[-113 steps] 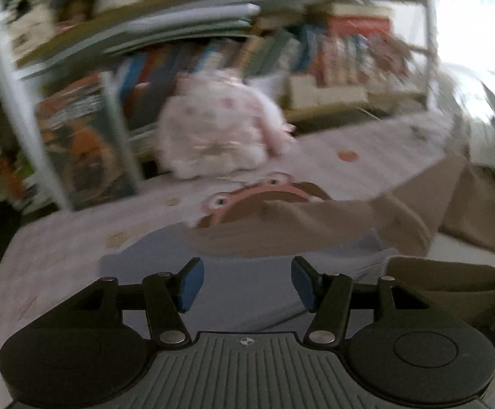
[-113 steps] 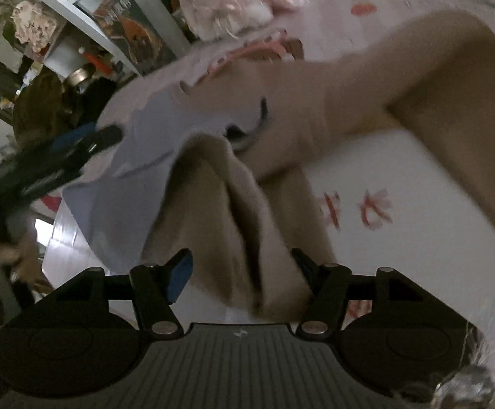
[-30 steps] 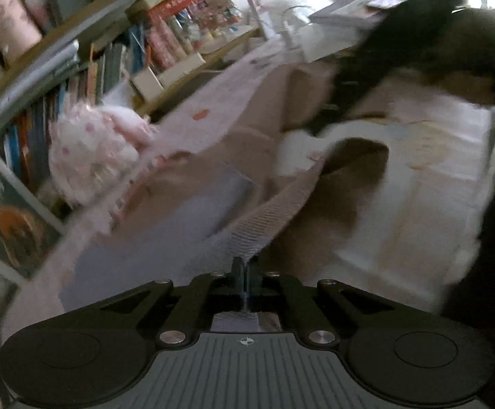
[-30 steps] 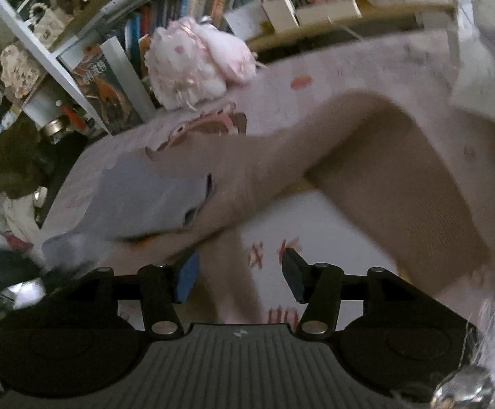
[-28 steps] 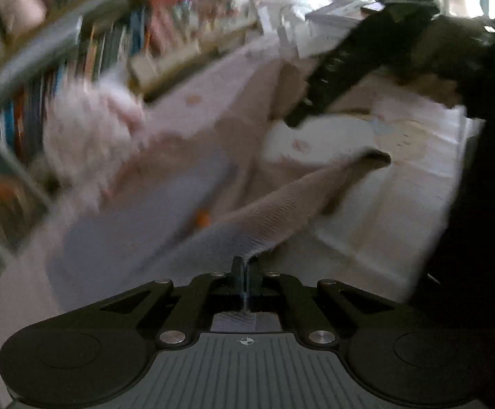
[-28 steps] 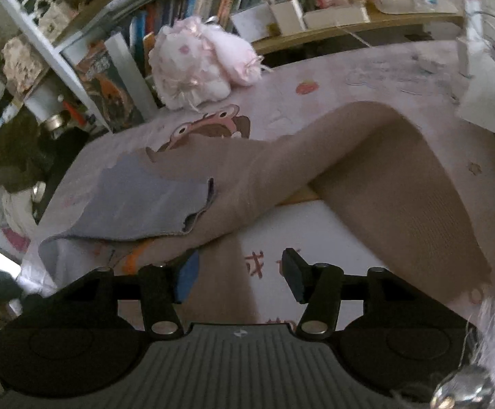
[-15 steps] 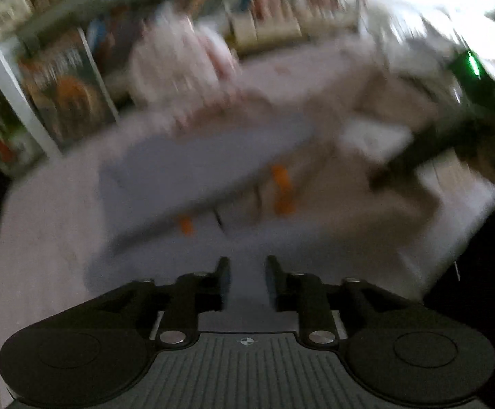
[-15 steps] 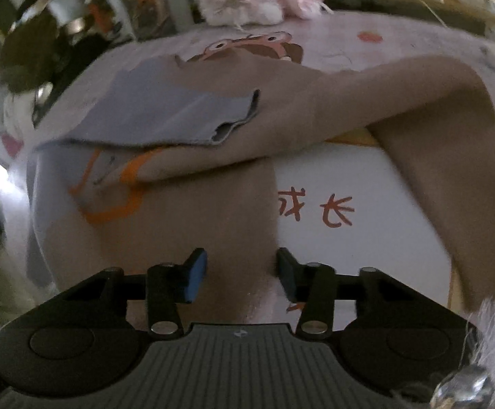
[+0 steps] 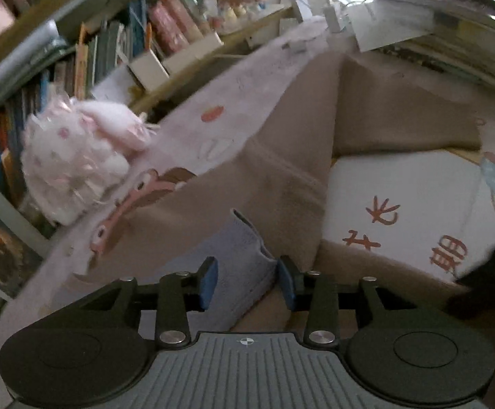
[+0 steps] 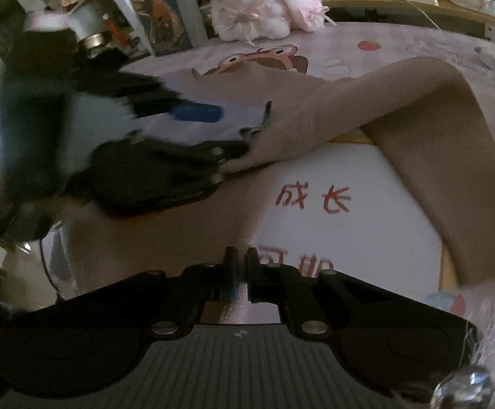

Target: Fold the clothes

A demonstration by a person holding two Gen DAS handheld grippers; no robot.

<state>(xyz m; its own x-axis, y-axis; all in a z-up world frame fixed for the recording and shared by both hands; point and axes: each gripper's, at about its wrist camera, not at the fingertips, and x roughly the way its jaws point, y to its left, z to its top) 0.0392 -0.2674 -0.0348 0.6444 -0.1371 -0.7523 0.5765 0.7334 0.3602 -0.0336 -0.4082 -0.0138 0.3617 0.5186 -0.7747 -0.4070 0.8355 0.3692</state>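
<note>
Where left gripper opens, sweater cuff between.

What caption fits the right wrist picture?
Right gripper shut on the tan garment while the left gripper opens over its grey cuff.

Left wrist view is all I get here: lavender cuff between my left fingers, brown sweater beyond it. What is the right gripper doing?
Observer: The right gripper is shut at the near edge of the brown sweater, with brown fabric at its tips, apparently pinched.
Operator: Where is that relative to the white panel?
Observer: At the near left edge of the white panel, beside its red characters.
Operator: And how does my left gripper look from that side?
Observer: The left gripper is opening, one finger on each side of the lavender cuff, which lies on top of the brown fabric.
</note>
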